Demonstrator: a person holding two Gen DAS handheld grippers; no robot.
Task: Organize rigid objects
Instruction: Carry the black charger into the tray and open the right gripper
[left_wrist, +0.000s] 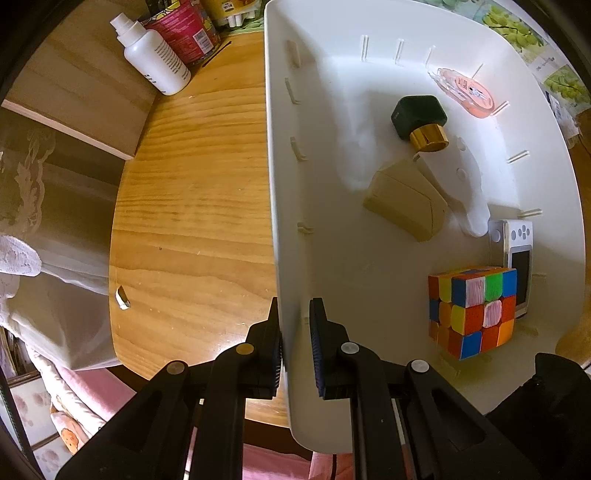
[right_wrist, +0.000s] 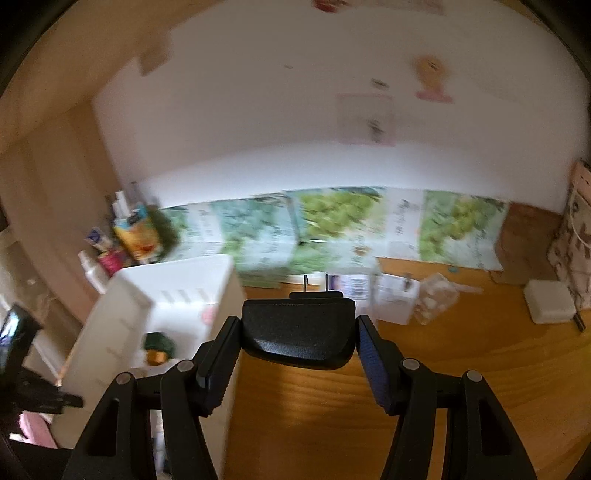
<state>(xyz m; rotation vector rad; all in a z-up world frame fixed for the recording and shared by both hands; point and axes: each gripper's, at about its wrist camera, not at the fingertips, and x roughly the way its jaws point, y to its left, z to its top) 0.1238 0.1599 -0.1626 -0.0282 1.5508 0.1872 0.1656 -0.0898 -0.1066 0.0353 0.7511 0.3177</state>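
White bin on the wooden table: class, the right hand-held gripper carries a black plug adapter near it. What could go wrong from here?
1. The white bin already holds a puzzle cube, a dark bottle and more; a dropped black plug adapter could knock them.
2. The left hand-held gripper pinches only the bin's thin wall, so a bump might tip or slide it.
3. The adapter's prongs point forward and could catch the rim.

I count one white bin (left_wrist: 280, 206) holding six things. One puzzle cube (left_wrist: 472, 314), one green perfume bottle (left_wrist: 419, 114); one black plug adapter (right_wrist: 299, 332) outside.
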